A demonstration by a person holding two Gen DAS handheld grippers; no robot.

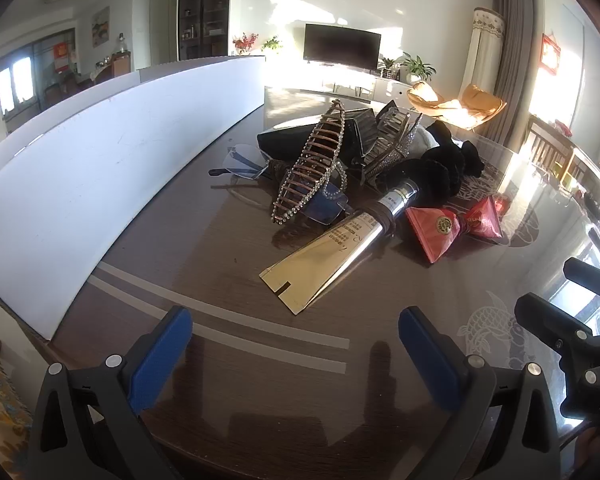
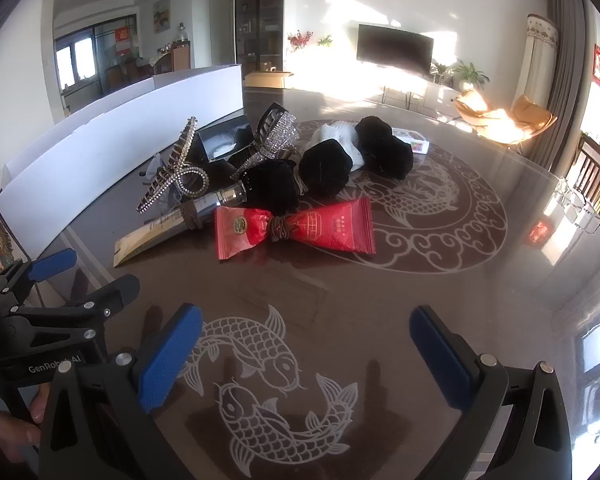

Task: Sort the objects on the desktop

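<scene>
**Both claws released, short of the heap**

The left claw hangs with its blue pads spread wide and nothing between them, over bare dark worktop crossed by two pale stripes. The right claw is equally spread and empty, above the white fish pattern printed on the worktop. Neither touches any object.

The things to sort lie in one heap, taken here from the red sweet packet, which is cinched at its middle by a brown hair tie. Just left of the packet lies a gold and silver tube, its flat end toward the claws, with another brown tie wrapped round it. Behind the tube stands a long rhinestone hair clip, tilted. Behind the packet sit black scrunchies, touching one another, with something white among them. A second rhinestone claw clip and a small dark box rise behind and left of the packet. Clear-lensed glasses lie beyond the tube, at the heap's left edge. A small white printed box lies behind the packet, to the right. A white board stands along the left of the heap.
</scene>
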